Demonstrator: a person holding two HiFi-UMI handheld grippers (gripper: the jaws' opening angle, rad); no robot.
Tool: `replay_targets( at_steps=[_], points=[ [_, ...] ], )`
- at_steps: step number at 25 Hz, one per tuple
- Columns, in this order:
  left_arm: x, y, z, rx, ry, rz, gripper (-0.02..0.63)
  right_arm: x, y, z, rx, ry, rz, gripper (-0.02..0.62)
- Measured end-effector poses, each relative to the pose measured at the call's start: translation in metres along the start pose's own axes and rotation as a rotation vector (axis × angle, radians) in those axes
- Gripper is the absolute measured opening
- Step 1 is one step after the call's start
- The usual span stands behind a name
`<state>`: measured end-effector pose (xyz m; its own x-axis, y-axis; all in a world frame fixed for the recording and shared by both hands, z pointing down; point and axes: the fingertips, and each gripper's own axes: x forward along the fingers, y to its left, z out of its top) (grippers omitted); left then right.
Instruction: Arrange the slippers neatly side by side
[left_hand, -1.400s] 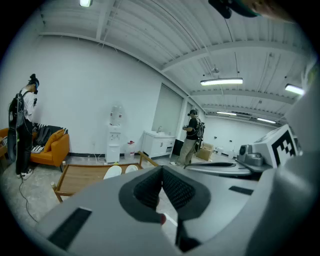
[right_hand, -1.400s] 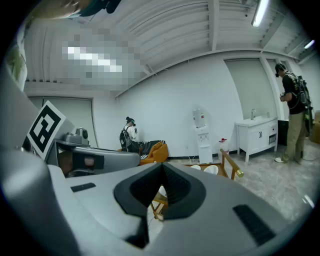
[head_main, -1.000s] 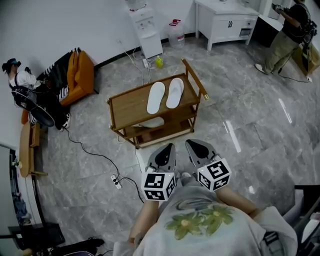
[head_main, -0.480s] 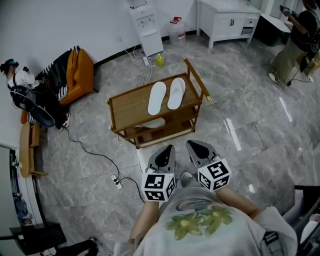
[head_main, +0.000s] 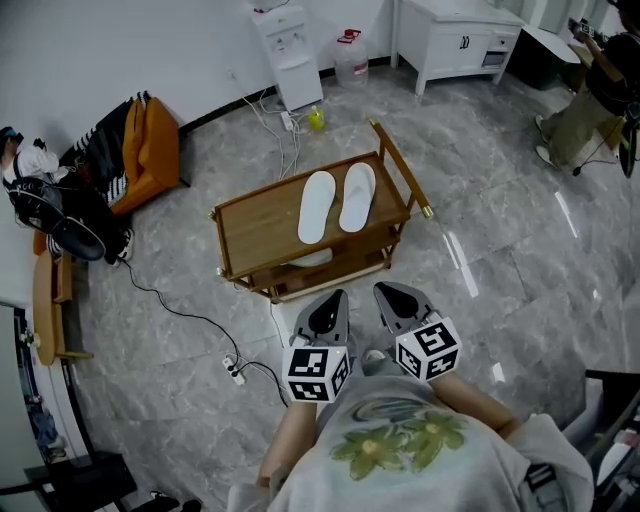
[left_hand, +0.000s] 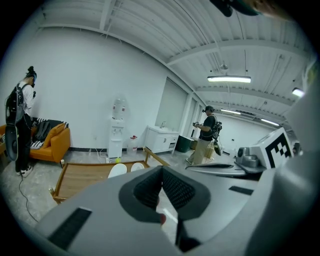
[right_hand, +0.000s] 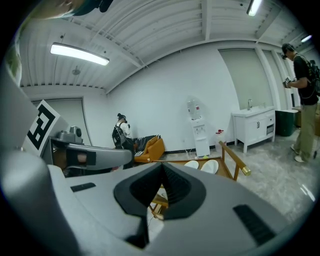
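Note:
Two white slippers, the left slipper (head_main: 317, 206) and the right slipper (head_main: 357, 197), lie side by side, soles up, on the top shelf of a wooden cart (head_main: 258, 221). In the gripper views they show small as the left slipper (left_hand: 118, 170) and the right slipper (right_hand: 209, 166). My left gripper (head_main: 330, 304) and right gripper (head_main: 392, 293) are held close to my chest, well short of the cart. Both are shut with nothing between the jaws. A third white slipper (head_main: 303, 259) lies on the cart's lower shelf, mostly hidden.
A white water dispenser (head_main: 284, 52) and a white cabinet (head_main: 455, 37) stand by the far wall. An orange chair (head_main: 150, 150) and a person (head_main: 45, 200) are at the left; another person (head_main: 595, 95) stands at the far right. Cables and a power strip (head_main: 233, 368) lie on the grey floor.
The head view has shifted slightly, so the cart and slippers sit a little higher in the picture. The person at the far right has moved rightward. Both grippers stay in place and shut.

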<state>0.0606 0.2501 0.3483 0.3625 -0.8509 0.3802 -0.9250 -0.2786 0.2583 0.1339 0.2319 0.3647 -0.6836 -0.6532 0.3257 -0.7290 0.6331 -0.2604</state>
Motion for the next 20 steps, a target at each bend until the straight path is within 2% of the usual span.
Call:
replay_targets(
  at_steps=[9, 20],
  points=[
    [0.035, 0.063, 0.017, -0.014, 0.027, -0.003, 0.015, 0.066, -0.011, 0.020, -0.004, 0.022, -0.024, 0.006],
    [0.074, 0.122, 0.041, -0.008, 0.078, -0.083, 0.015, 0.133, -0.017, 0.048, 0.027, 0.029, -0.114, 0.006]
  ],
)
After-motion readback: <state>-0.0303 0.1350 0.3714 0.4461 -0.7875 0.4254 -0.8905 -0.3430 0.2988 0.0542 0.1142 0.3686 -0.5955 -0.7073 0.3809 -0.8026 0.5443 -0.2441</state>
